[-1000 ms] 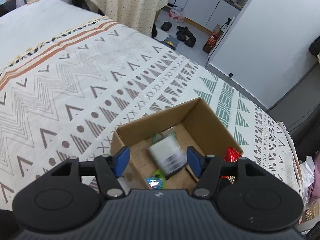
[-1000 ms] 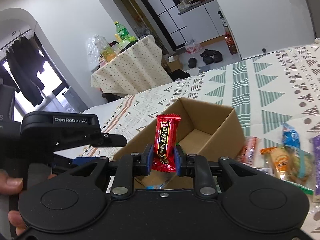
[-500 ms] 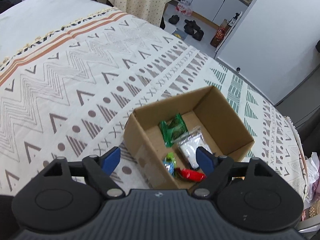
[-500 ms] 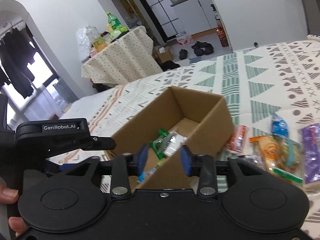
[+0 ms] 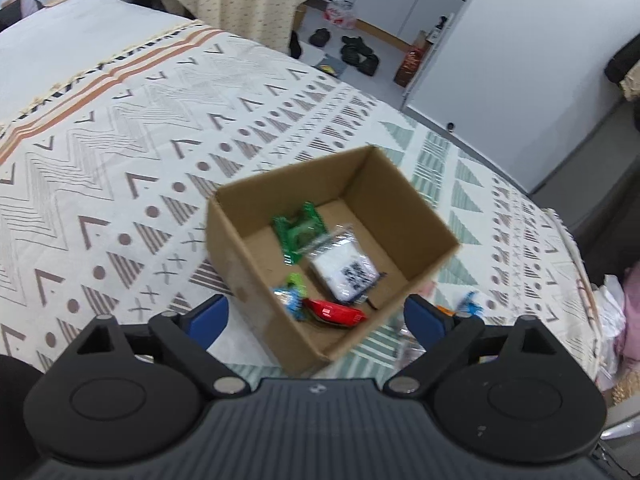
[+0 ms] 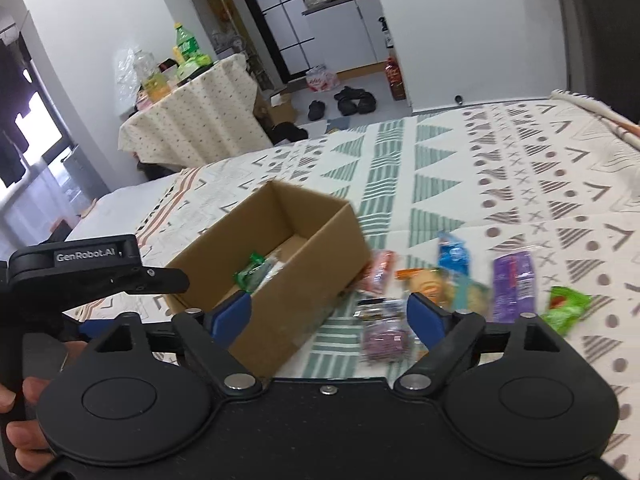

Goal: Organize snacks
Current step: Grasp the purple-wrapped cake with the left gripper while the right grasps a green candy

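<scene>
Snacks (image 6: 444, 284) lay loose on the bedspread (image 6: 520, 184) right of the box (image 6: 280, 276), which held four packets. My right gripper (image 6: 329, 313) and left gripper (image 5: 316, 316) both gaped empty. Next, I judged, a fresh pick from that pile.

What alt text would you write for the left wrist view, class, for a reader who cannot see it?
An open cardboard box on a patterned bedspread holds a green packet, a white packet and a red packet. The left gripper hovers open in front.
</scene>
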{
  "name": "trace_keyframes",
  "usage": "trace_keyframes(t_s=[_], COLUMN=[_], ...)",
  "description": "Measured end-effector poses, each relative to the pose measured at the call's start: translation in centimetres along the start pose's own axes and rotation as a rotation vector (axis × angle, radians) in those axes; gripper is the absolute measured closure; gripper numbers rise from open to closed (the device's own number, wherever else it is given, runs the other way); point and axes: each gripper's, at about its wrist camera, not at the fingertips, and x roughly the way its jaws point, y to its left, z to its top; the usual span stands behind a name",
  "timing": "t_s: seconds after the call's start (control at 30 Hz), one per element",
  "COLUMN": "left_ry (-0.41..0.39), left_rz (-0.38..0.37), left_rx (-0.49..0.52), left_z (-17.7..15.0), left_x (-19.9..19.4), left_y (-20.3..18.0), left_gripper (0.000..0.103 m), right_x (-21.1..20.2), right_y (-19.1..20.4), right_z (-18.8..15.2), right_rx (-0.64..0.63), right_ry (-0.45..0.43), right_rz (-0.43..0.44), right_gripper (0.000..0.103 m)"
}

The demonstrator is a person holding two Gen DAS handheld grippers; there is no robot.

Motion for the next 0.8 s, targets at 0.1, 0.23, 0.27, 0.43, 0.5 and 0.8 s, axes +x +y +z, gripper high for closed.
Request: trace_keyframes(t_s=[0.1, 0.23, 0.27, 0.43, 0.5, 0.8], left_ry=[-0.002, 0.013, 0.019, 0.042, 0.050, 0.067], left_rz=[-0.033, -0.053, -0.054, -0.064, -0.067, -0.055], left_rx=[0.018, 0.041, 0.049, 0.095, 0.107, 0.137], left_z=[-0.5, -1.3, -1.5, -2.7, -3.2, -4.8], left_x=[-0.2, -0.2, -0.1, 0.4, 0.6, 2.5], left_y=[-1.2, -2.7, -3.1, -5.1, -5.9, -8.5], left_gripper=[0.006, 0.005, 0.005, 0.005, 0.005, 0.005], right_x=[-0.8, -1.8, -2.0, -3.0, -3.4, -3.6], right_y=[-1.5, -3.5, -4.1, -6.6, -7.7, -11.1], right_z=[0.1, -0.1, -0.1, 0.2, 0.4, -0.2], right_rx=[0.016, 0.035, 0.043, 0.108, 0.138, 0.210], right_ry=[-0.011, -0.023, -0.026, -0.032, -0.030, -0.012], right_rz=[-0.026, -0.061, -0.067, -0.077, -0.076, -0.138], right_gripper=[0.011, 0.011, 0.011, 0.009, 0.009, 0.009])
